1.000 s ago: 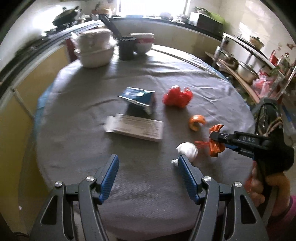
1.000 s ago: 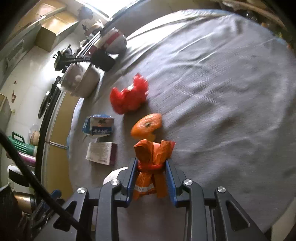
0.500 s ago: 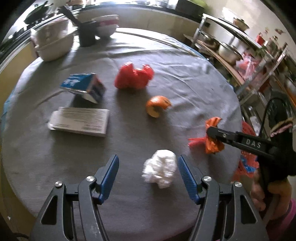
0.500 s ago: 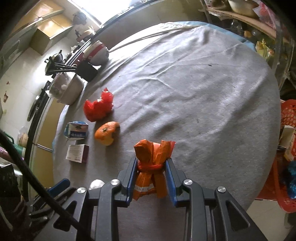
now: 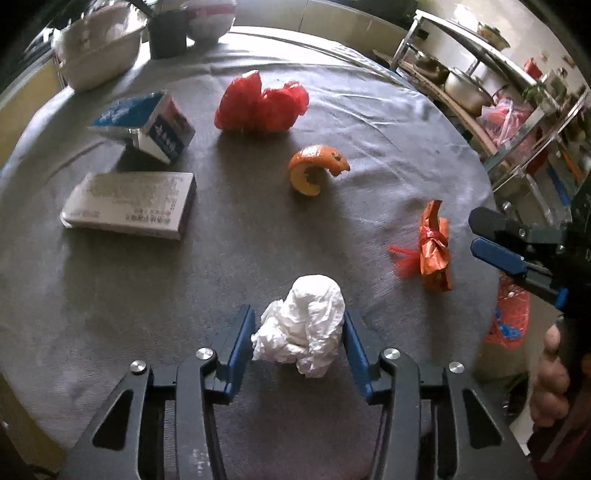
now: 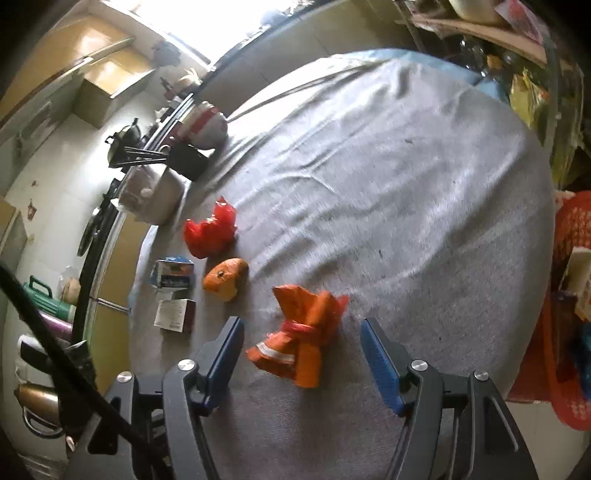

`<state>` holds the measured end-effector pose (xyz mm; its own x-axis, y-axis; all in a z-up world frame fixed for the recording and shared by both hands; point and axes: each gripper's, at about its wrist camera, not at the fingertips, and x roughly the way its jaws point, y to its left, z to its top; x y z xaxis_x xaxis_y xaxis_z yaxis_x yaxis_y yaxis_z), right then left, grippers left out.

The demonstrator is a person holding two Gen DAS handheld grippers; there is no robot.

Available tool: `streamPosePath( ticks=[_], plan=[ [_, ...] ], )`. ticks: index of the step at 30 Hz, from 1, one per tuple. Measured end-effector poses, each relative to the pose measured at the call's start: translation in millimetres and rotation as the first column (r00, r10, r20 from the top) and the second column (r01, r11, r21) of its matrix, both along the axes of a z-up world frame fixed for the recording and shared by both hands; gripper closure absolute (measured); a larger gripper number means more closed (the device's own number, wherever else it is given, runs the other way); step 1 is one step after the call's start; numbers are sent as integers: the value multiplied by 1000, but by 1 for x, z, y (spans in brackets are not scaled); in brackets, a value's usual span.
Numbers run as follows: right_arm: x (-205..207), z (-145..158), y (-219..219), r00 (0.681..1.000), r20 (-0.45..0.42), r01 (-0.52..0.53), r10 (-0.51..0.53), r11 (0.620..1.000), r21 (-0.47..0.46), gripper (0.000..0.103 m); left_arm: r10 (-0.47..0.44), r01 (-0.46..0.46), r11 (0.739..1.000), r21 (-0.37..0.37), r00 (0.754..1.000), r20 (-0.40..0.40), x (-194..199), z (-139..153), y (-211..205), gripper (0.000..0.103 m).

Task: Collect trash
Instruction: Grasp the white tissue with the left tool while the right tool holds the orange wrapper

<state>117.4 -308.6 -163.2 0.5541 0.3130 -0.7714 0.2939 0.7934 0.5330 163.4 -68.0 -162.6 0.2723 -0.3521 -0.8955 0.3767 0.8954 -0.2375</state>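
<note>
My left gripper (image 5: 299, 332) is closed against a crumpled white tissue (image 5: 304, 326) near the front edge of the grey table (image 5: 110, 295). My right gripper (image 6: 303, 354) is open, and a tied orange wrapper (image 6: 303, 341) lies on the cloth between its fingers; the wrapper also shows in the left wrist view (image 5: 434, 247), just left of the right gripper (image 5: 484, 234). An orange peel (image 5: 316, 168), a red plastic bag (image 5: 260, 103), a blue carton (image 5: 147, 123) and a flat white box (image 5: 131, 205) lie further back.
White bowls (image 5: 98, 48) and a dark cup (image 5: 166, 35) stand at the far edge. A metal shelf with pots (image 5: 469, 88) is to the right. A red basket (image 6: 572, 295) sits on the floor beyond the table's right edge.
My right gripper opened and let the orange wrapper drop onto the table. My left gripper moved forward over the tissue and closed on it.
</note>
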Motion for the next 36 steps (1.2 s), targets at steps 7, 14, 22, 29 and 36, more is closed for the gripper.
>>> streamPosePath(
  ticks=[7, 14, 22, 29, 36],
  plan=[
    [5, -15, 4, 998, -61, -6, 6, 1000, -1, 51, 23, -23, 1000, 8, 999, 29, 0, 3, 1, 64],
    [14, -26, 23, 996, -73, -45, 44, 999, -19, 67, 32, -33, 999, 12, 998, 61, -3, 12, 6, 64],
    [15, -16, 37, 995, -38, -100, 97, 991, -83, 81, 56, -60, 998, 35, 993, 104, -3, 21, 16, 64],
    [19, -21, 36, 992, -67, -106, 103, 994, -39, 77, 59, -64, 997, 41, 992, 116, -5, 21, 22, 64],
    [28, -22, 47, 988, -87, -131, 125, 990, -59, 75, 65, -71, 996, 52, 991, 116, -7, 19, 25, 64]
  ],
)
